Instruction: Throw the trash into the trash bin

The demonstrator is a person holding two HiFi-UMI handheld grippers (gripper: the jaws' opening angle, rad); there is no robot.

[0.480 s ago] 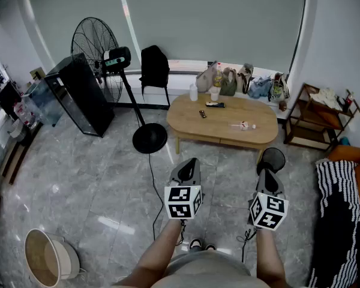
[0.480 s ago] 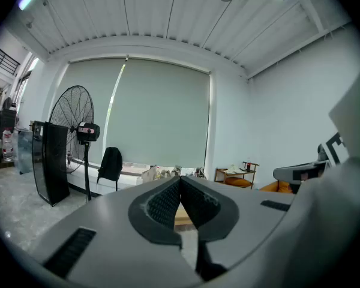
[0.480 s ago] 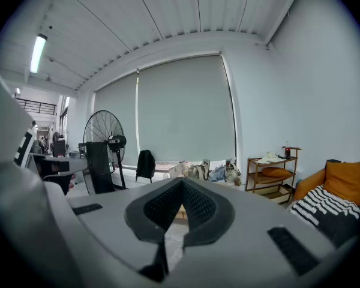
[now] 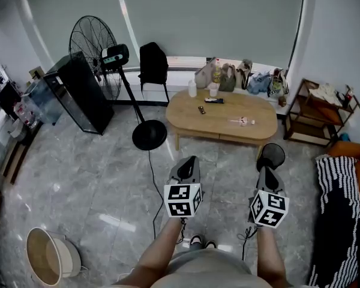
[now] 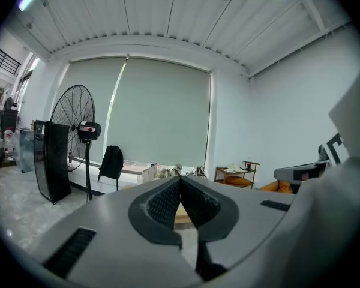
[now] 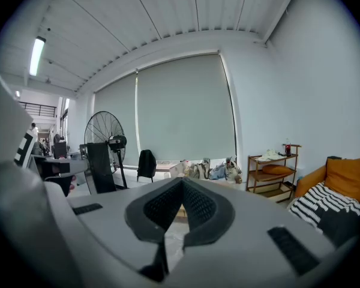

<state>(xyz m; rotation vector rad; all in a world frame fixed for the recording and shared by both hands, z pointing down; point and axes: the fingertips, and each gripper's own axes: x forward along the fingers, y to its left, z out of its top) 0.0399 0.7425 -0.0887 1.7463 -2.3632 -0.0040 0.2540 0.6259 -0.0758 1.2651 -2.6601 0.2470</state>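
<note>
Both jaw pairs are clenched on nothing: left hand-held gripper (image 4: 188, 164), right hand-held gripper (image 4: 267, 170). The trash (image 4: 243, 121), a small scrap, lies on the surface (image 4: 189, 120), well apart from both.

Risk: if I arrive with the jaws closed, they knock the scrap to the floor. The dark round container (image 4: 272, 153), which I take for the trash bin, is partly masked.

Against the earlier frame, the surface sits slightly higher in the head view.

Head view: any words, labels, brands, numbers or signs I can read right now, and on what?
No text can be read in any view.
Fan control panel: lit display, too small to read.
Bottles on the table: labels too blurred to read.
Cubes on the left claw and right claw: black-and-white square patterns, no letters.
</note>
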